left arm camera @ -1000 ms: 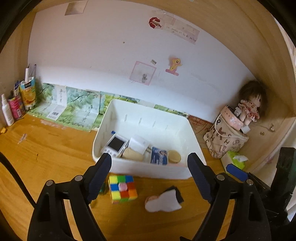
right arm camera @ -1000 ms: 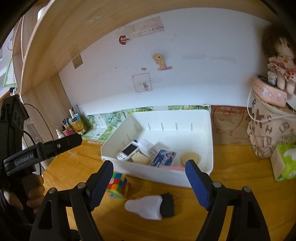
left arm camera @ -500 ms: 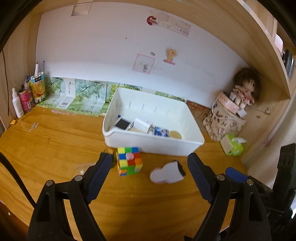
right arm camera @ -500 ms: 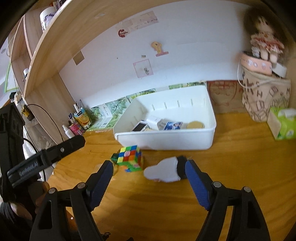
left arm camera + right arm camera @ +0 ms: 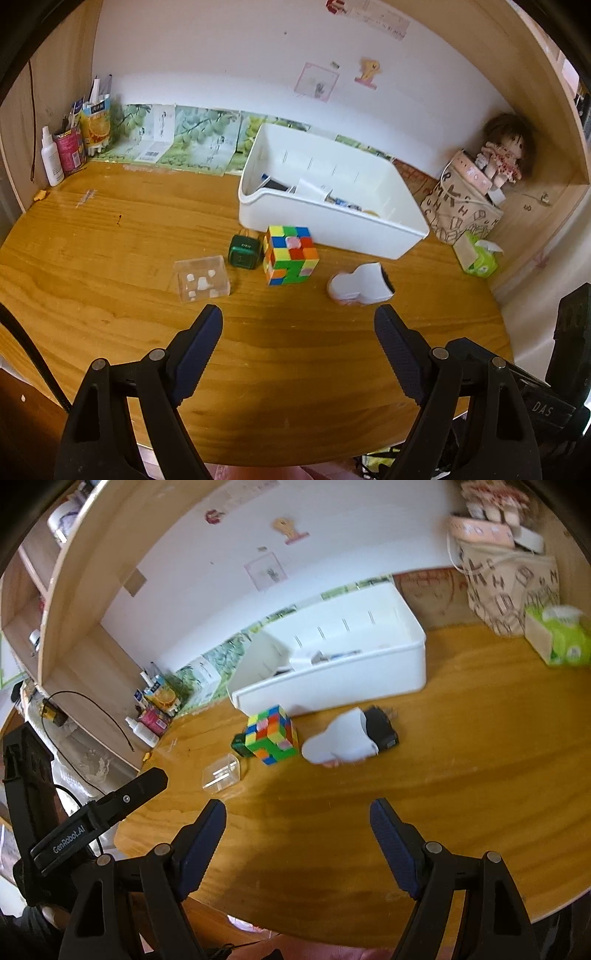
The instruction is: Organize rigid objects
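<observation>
A white bin stands on the wooden desk and holds several small items. In front of it lie a colourful puzzle cube, a small green box, a clear plastic box and a white object with a black end. My left gripper is open and empty, hovering near the desk's front edge, short of these things. My right gripper is open and empty too, also well back from them.
Bottles and a juice carton stand at the back left. A patterned bag with a doll on it and a green tissue pack sit at the right. Wooden shelf walls enclose the desk.
Both grippers have pulled back and up from the bin toward the desk's front edge. The green box and clear box have come into view. Nothing on the desk moved.
</observation>
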The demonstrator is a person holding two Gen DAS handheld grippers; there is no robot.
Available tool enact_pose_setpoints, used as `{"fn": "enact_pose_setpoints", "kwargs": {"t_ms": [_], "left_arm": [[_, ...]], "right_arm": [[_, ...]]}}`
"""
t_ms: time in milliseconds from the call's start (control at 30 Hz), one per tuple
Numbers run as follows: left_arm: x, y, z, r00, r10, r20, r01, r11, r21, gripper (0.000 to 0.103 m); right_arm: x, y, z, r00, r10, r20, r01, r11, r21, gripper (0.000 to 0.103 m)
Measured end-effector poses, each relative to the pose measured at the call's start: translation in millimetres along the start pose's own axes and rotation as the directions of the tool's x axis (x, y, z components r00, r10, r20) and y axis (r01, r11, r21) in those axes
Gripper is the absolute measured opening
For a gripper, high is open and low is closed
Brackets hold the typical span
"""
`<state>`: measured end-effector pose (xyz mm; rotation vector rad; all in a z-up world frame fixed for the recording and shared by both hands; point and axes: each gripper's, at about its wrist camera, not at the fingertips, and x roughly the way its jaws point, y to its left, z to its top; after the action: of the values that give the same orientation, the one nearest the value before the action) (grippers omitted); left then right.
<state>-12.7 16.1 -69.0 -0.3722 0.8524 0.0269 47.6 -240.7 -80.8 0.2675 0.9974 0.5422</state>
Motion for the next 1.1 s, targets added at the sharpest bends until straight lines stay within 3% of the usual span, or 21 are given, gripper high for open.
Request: {"fn": "enact_pose_setpoints", "kwargs": {"t_ms": [567,867,1100], "left_arm": [[50,47,42,0.987,0.005,-0.159,0.013,0.994,0.111,0.086],[89,59,63,0.966,-0.034,-0.256,0.081,0.981,0.174,0.086],[116,48,71,0.951,-0.053,-0.304,0.141,0.951,0.274,0.086]], "right_arm": [[77,0,13,0.990,-0.059,-0.124,0.096,0.943,0.319,0.081],[106,-5,20,0.982,-0.119,-0.148,0.174,0.874,0.453,0.081],[118,-20,24,0.979,-0.149,-0.140,0.202,0.797,0.569,0.081]]}}
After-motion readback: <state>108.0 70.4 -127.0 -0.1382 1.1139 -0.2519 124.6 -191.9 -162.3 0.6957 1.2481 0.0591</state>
